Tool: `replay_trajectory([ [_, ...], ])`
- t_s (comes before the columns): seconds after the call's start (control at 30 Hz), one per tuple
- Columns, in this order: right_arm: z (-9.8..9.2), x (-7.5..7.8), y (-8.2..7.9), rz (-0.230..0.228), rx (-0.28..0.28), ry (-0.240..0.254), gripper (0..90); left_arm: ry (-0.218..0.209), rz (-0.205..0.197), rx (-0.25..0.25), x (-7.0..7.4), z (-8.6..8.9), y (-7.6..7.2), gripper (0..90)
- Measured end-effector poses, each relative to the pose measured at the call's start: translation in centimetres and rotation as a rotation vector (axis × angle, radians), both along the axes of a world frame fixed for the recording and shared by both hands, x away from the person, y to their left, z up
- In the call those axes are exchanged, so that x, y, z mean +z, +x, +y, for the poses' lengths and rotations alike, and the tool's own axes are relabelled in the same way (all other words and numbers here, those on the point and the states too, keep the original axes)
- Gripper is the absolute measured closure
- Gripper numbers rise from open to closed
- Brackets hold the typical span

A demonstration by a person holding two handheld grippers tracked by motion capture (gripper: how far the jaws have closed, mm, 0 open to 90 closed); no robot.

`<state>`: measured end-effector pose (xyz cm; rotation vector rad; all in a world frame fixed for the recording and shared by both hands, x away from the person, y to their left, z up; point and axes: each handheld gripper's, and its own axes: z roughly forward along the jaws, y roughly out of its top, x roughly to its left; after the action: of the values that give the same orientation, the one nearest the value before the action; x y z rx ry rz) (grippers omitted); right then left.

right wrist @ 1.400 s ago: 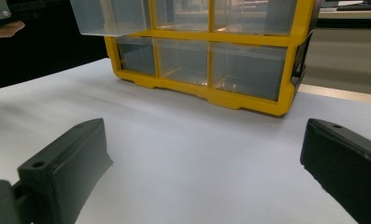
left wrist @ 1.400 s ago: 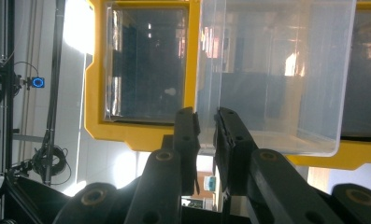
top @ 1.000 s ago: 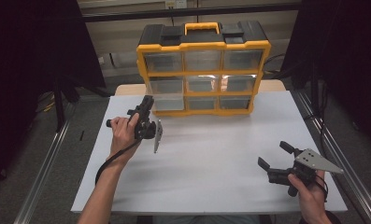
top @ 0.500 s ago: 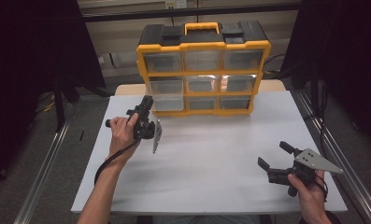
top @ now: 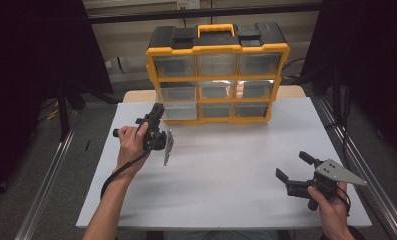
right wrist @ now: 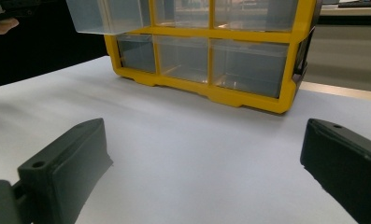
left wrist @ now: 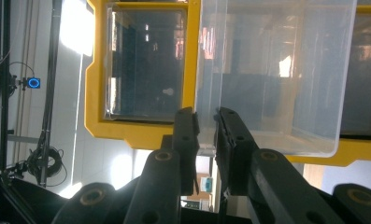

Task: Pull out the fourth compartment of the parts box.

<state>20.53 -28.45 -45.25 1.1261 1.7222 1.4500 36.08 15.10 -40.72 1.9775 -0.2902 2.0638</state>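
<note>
A yellow and black organizer [top: 217,50] with three rows of clear drawers stands at the back of the white table [top: 226,165]. My left gripper [top: 157,111] is turned on its side at the organizer's left column. In the left gripper view, my left gripper [left wrist: 206,121] is shut on the front edge of a clear drawer [left wrist: 276,70] that sticks out of the frame. The right gripper view shows that drawer [right wrist: 108,16] protruding above the bottom row. My right gripper [top: 292,165] hovers open near the table's front right, and between its wide-apart jaws [right wrist: 206,140] there is nothing.
The organizer's yellow base [right wrist: 230,98] rests on the table's far half. Metal rails run along both sides of the table, with dark curtains beyond. A bare wooden edge shows behind the white sheet.
</note>
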Motion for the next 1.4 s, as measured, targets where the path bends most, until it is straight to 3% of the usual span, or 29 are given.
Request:
replay_trajectory([
  [0.13, 0.10, 0.00, 0.10, 0.000, 0.008, -0.005, 0.9, -0.001, -0.008, 0.000, 0.06, -0.19, -0.04, 78.7],
  [0.2, 0.20, 0.03, 0.03, -0.002, 0.006, -0.001, 0.9, -0.018, 0.011, -0.005, 0.08, -0.11, 0.00, 78.4],
  [0.23, 0.17, 0.03, 0.00, -0.003, 0.009, -0.005, 0.9, -0.049, 0.020, -0.010, 0.05, -0.13, 0.02, 78.0],
  [0.5, 0.11, -0.01, 0.11, 0.001, 0.010, -0.002, 0.9, -0.052, 0.037, -0.004, 0.32, -0.04, -0.07, 76.9],
  [0.63, 0.16, -0.05, 0.17, 0.001, 0.008, -0.003, 0.9, -0.100, 0.063, -0.020, 0.34, -0.02, 0.01, 75.9],
  [0.77, 0.17, -0.07, 0.23, 0.001, 0.010, -0.002, 0.9, -0.111, 0.091, -0.034, 0.49, -0.23, 0.02, 74.0],
  [0.97, 0.11, -0.09, 0.24, 0.006, 0.008, 0.004, 0.8, -0.175, 0.141, -0.036, 0.51, -0.19, -0.10, 64.8],
  [1.03, 0.08, -0.09, 0.23, 0.003, 0.009, 0.004, 0.8, -0.165, 0.159, -0.033, 0.59, -0.18, -0.08, 61.2],
  [1.13, 0.10, -0.09, 0.22, 0.005, 0.009, 0.003, 0.8, -0.221, 0.180, -0.038, 0.17, -0.18, 0.24, 51.5],
  [1.17, 0.12, -0.10, 0.24, 0.005, 0.011, 0.003, 0.8, -0.241, 0.189, -0.036, 0.13, -0.09, 0.34, 43.9],
  [1.2, 0.12, -0.10, 0.24, 0.005, 0.011, 0.003, 0.8, -0.233, 0.191, -0.036, 0.31, -0.01, 0.40, 43.9],
  [1.23, 0.13, -0.09, 0.24, 0.007, 0.010, 0.004, 0.8, -0.265, 0.220, -0.052, 0.21, 0.11, 0.62, 41.2],
  [1.33, 0.13, -0.09, 0.24, 0.008, 0.009, 0.005, 0.8, -0.309, 0.236, -0.039, 0.27, 0.38, 0.60, 31.8],
  [1.37, 0.12, -0.09, 0.24, 0.006, 0.011, 0.003, 0.8, -0.331, 0.238, -0.064, 0.39, 0.40, 0.76, 29.0],
  [1.4, 0.13, -0.09, 0.24, 0.006, 0.011, 0.003, 0.7, -0.352, 0.247, -0.045, 0.34, 0.44, 0.64, 25.6],
])
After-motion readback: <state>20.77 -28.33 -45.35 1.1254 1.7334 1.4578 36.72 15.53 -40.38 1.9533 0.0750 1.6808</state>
